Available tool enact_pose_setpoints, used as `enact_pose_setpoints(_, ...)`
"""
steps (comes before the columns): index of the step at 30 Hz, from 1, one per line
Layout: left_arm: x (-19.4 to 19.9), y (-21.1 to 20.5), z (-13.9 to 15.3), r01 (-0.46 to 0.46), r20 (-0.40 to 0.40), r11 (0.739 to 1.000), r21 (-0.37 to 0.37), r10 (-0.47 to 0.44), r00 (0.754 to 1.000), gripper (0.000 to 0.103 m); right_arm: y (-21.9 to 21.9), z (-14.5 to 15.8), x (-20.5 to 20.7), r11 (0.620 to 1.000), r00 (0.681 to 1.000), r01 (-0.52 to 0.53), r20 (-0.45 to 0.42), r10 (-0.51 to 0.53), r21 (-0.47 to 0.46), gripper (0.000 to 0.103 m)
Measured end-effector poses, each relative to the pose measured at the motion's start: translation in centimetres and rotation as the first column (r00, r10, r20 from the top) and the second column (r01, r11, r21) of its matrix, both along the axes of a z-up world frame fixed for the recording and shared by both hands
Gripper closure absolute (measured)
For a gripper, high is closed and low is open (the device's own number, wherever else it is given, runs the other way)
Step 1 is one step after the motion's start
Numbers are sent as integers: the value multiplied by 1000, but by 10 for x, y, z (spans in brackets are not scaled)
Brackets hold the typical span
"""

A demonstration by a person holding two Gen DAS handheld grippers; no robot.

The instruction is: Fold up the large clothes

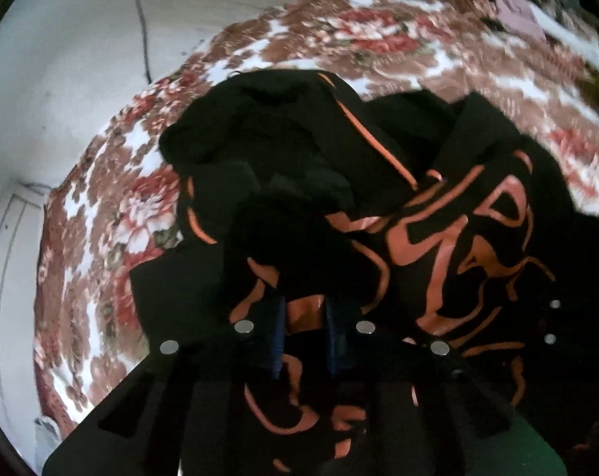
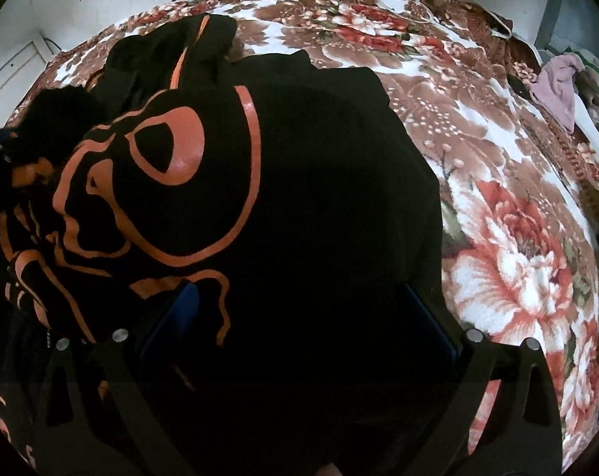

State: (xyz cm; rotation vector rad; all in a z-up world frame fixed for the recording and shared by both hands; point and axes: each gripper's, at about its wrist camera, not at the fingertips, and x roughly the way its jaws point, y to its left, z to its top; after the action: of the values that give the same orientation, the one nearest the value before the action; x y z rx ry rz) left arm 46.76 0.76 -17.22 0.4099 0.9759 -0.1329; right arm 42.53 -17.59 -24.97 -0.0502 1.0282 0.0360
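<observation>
Pinched in our left gripper (image 1: 305, 329), the black garment (image 2: 319, 198) lies bunched on the floral bedspread (image 2: 517, 238); our right gripper (image 2: 299, 317) spreads wide over it. Soft, limp fabric: we grasp edges.

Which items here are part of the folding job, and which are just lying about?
Part of the job:
black garment with orange print
left gripper, shut on it
right gripper, open over it

Lying about:
floral blanket
pink cloth
dark wall cable
</observation>
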Motion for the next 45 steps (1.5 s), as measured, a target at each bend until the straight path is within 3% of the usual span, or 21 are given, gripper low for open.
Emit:
enact_pose_setpoints(3,-8,29,21,-56,7,992,-116,58,998,90,0,0,3,1000,1000,6,-15,-6,-6,5)
enact_pose_setpoints(7,-22,80,35,-146,5,956,-253,152,988,91,1,0,3,1000,1000,13,-25,-13,-10,5)
enact_pose_setpoints(12,-34,140,8,-251,-80,860,-444,241,967,91,3,1,4,1000,999,15,-44,-16,-8,5)
enact_pose_setpoints(16,-40,163,-26,-308,-139,777,-550,278,950,91,3,1,6,1000,998,22,-60,-22,-8,5)
enact_pose_setpoints(17,-41,167,-33,-318,-147,768,-556,286,947,91,3,1,6,1000,998,20,-62,-20,-5,5)
enact_pose_setpoints(19,-42,169,-47,-315,-134,787,-530,289,948,89,3,0,7,1000,998,15,-67,-15,-2,4)
enact_pose_setpoints(20,-43,167,-54,-301,-107,820,-486,286,952,82,4,0,7,1000,998,14,-67,-14,-2,4)
enact_pose_setpoints(22,-46,170,-63,-303,-81,848,-436,298,951,69,3,0,7,1000,998,20,-66,-20,4,4)
enact_pose_setpoints(26,-59,179,-70,-296,-76,858,-419,292,953,54,4,1,4,1000,999,17,-48,-17,-6,4)
enact_pose_setpoints(29,-78,170,-53,-280,3,919,-276,292,956,32,4,2,1,1000,999,17,-34,-17,-18,4)
enact_pose_setpoints(31,-90,161,-36,-232,88,958,-169,249,964,29,5,7,-2,999,1000,18,-15,-18,-33,5)
enact_pose_setpoints(33,-97,151,-13,-186,172,978,-95,201,964,19,7,19,-7,998,999,20,37,-18,-52,5)
enact_pose_setpoints(38,-81,126,34,-135,278,984,-113,162,947,7,13,60,-13,999,984,36,175,-34,-6,5)
enact_pose_setpoints(41,-66,108,26,-133,263,985,-110,158,952,7,23,65,-2,998,988,22,152,-31,58,5)
enact_pose_setpoints(45,-54,97,-2,-151,196,976,-155,180,964,7,40,47,10,998,995,6,104,-12,55,5)
